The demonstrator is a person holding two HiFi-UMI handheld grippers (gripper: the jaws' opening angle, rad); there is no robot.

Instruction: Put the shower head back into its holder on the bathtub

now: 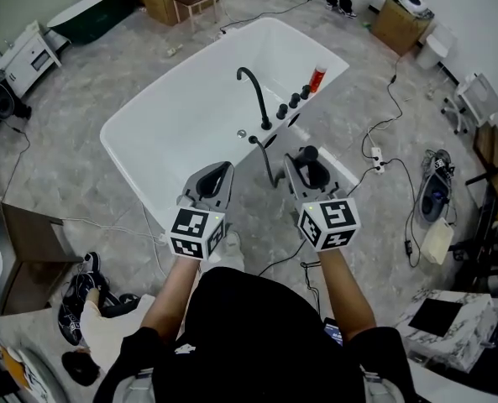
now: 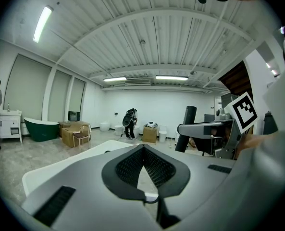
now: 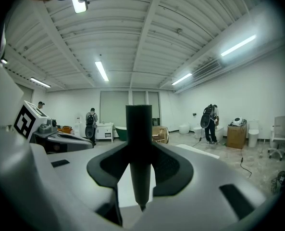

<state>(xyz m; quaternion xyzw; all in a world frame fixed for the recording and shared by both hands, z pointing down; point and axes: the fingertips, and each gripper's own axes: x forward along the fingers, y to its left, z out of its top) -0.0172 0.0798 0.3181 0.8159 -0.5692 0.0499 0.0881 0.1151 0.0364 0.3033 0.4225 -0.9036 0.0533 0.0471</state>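
Just beyond my right tool (image 1: 309, 159), pinching the black shower head (image 3: 139, 129) upright, the bathtub (image 1: 118, 154) rim's black taps (image 1: 293, 101) sit ahead-left, nearer it than my closed, empty left tool (image 1: 217, 175).

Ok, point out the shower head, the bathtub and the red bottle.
shower head (image 3: 138, 143), right gripper view, middle of its black handle.
bathtub (image 1: 181, 116), head view, bare inner surface.
red bottle (image 1: 317, 79), head view, its body.
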